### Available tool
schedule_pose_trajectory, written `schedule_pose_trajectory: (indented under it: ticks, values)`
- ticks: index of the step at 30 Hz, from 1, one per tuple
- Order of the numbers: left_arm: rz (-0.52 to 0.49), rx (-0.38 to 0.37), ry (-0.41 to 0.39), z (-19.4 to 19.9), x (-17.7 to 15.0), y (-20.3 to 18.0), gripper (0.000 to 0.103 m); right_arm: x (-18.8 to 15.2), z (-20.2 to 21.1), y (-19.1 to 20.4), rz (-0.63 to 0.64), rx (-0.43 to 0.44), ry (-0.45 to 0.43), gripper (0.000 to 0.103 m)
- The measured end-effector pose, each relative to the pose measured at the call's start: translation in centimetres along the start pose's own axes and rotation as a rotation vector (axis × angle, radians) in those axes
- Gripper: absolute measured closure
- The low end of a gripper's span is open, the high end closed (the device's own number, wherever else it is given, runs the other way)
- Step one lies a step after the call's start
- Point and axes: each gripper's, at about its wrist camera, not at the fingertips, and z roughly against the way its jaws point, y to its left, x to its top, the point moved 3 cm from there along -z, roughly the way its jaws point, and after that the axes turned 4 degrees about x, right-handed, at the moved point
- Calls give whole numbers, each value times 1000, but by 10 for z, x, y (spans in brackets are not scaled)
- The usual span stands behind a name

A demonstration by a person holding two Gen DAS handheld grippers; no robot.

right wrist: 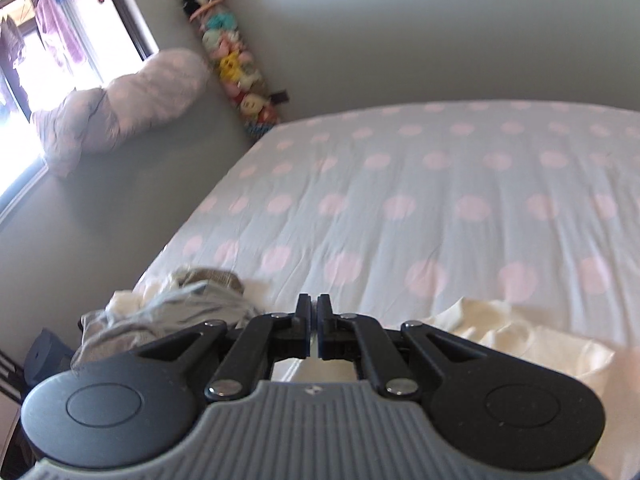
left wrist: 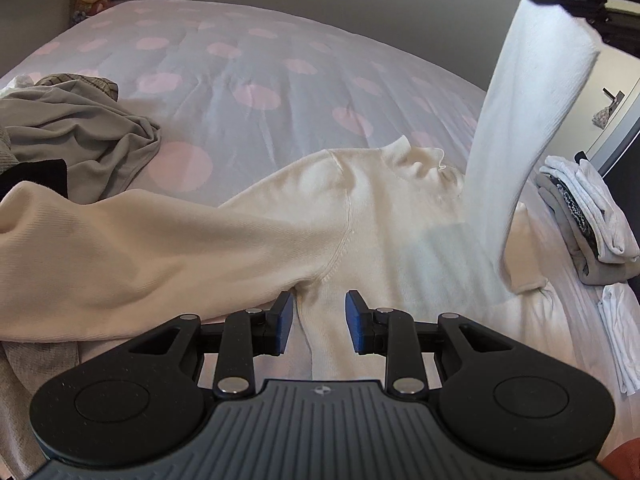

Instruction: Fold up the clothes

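The cream sweater [left wrist: 360, 216] lay flat near the bed's [left wrist: 248, 64] front edge. The right gripper [right wrist: 314, 312], pinched on its sleeve [left wrist: 528, 120], held it aloft, probably for folding inward; the left gripper [left wrist: 320, 324] hovered spread wide at the armpit.

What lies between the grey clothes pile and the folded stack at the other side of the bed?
In the left wrist view, the cream sweater lies spread between the grey clothes pile and the folded stack, on the dotted bed sheet.
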Motion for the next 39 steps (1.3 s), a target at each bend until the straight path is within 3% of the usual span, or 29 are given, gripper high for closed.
schedule_pose_trajectory:
  ticks: [9,18,26,30,33,39]
  values:
    - [67,21,-26,-5,6,21,75,-37,-85,-9,-38,72,117,99]
    - [96,33,-33,-10,8,30,75,-50,-88,-39,-70,80,132,91]
    - [74,53,-58,-10,8,20,75,-58,-43,-118,-75,-88,142,89]
    - [72,85,-65,-13,8,20,75,-60,-14,-174,-81,-229,150,76]
    - [83,106,-65,-17,8,23,75,-64,1,-214,-111,-322,158,76]
    - [74,120,-70,-23,9,20,75,-71,0,-269,-165,-442,175,75]
